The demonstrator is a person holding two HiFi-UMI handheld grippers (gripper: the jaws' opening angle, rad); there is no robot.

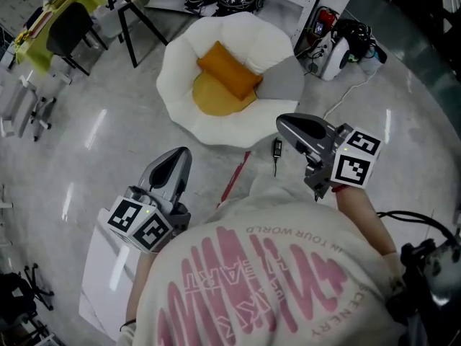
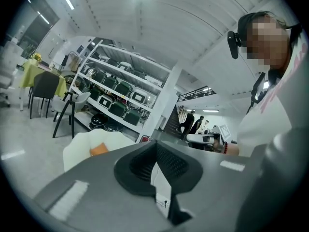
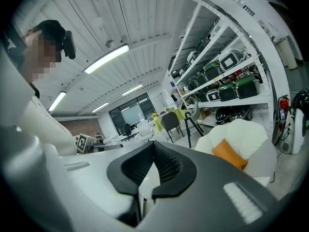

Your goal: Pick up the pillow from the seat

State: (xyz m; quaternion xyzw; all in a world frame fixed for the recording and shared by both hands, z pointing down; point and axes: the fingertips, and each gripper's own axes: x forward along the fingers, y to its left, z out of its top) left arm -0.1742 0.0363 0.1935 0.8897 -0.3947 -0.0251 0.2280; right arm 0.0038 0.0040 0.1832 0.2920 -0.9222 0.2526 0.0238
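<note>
An orange pillow (image 1: 229,69) leans on a yellow seat cushion (image 1: 213,96) inside a white, petal-shaped seat (image 1: 180,63) on the floor ahead. My left gripper (image 1: 183,154) is held short of the seat's near left side, jaws shut and empty. My right gripper (image 1: 283,124) hovers by the seat's near right edge, also shut with nothing in it. In the left gripper view the pillow (image 2: 99,149) shows small and far beyond the closed left gripper (image 2: 155,148). The right gripper view has the pillow (image 3: 230,154) to the right of the closed right gripper (image 3: 154,149).
A black chair (image 1: 68,24) and a yellow-covered table stand far left. Shelving with cases lines the back. A white device (image 1: 337,55) with cables sits at the right. A red strip (image 1: 234,179) and a small black object (image 1: 276,150) lie on the floor; a white board (image 1: 108,265) is near left.
</note>
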